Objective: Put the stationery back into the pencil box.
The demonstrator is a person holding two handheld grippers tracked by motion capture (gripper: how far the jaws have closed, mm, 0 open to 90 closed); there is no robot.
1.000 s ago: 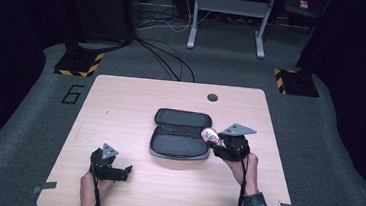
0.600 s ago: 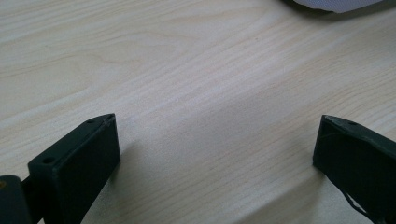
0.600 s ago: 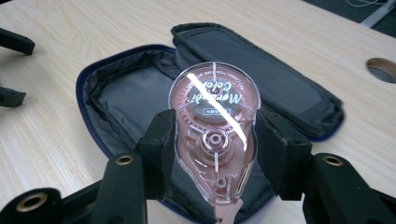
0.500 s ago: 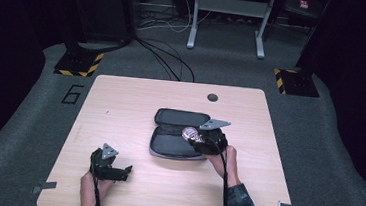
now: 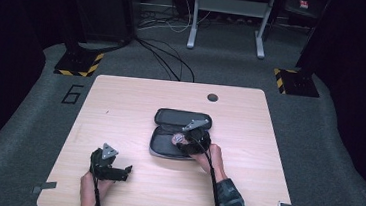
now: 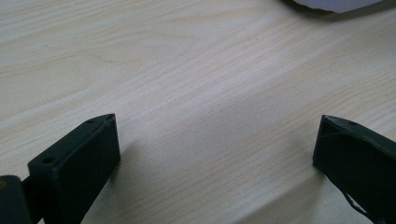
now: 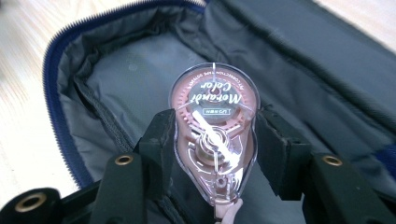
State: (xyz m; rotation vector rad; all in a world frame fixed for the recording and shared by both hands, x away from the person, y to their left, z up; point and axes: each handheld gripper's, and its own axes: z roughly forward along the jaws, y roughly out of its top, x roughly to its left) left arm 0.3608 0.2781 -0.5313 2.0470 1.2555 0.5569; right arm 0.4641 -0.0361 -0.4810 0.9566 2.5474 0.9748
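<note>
Over the open pouch (image 7: 116, 79), right gripper (image 7: 214, 135) holds a correction-tape dispenser (image 7: 214, 126).

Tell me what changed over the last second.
The right gripper, clamped on the clear pink correction tape dispenser, moved left from the table's right side to over the open dark zip case. The left gripper stayed open on the wooden table; the case stayed put.
</note>
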